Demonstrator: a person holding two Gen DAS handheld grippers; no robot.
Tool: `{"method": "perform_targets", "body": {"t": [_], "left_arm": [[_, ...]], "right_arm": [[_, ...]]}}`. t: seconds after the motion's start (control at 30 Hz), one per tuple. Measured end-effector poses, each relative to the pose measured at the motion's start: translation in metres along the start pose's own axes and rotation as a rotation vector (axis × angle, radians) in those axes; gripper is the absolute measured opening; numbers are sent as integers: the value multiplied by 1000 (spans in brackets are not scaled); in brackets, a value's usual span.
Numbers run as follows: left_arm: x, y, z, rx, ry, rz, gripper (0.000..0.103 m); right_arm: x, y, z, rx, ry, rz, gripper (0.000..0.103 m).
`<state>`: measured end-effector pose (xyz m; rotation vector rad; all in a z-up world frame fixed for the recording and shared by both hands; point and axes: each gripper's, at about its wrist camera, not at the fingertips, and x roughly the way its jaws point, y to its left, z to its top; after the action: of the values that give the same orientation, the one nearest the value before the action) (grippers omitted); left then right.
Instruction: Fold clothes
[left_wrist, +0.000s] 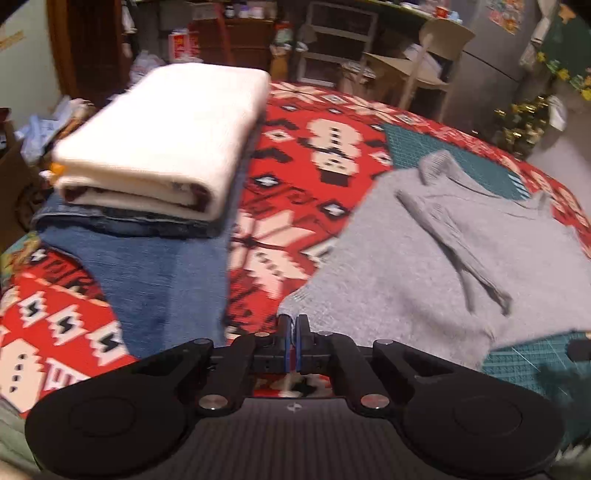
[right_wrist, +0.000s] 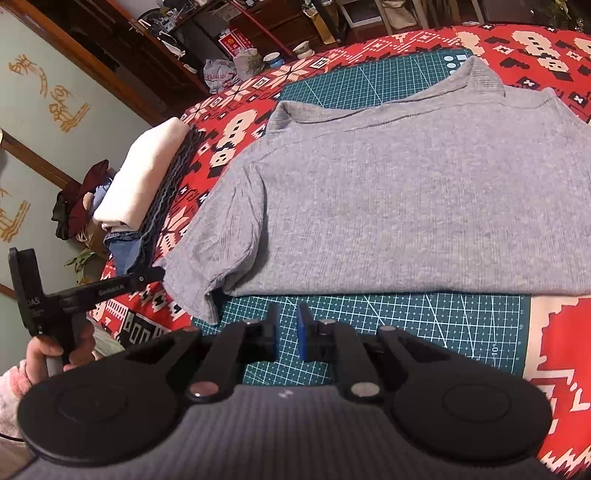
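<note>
Folding of the grey shirt (right_wrist: 388, 206) is in hand; it lies flat on the green mat (right_wrist: 406, 325) on the table. Left tool (left_wrist: 294, 334) is pinched together on the sleeve edge (left_wrist: 295, 299); right tool (right_wrist: 288, 328) hangs slightly apart, empty, above the mat. Next move likely calls for drawing that sleeve inward across the body.

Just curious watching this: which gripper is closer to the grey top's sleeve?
Left. The left gripper sits at the sleeve hem; the right gripper hovers over the green mat, apart.
</note>
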<state>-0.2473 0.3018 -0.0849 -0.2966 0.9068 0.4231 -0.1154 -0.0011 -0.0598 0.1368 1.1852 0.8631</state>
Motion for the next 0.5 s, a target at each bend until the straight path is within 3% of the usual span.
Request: {"method": "perform_targets", "body": {"t": [0.33,0.5], "left_arm": [[-11,-7,13,163,-108,177,3],[5,-7,12,243,-69,245,3]], "right_arm": [[2,0,0,-15,1,-23,12],[0,2,1,-20,-3,-18,12]]}}
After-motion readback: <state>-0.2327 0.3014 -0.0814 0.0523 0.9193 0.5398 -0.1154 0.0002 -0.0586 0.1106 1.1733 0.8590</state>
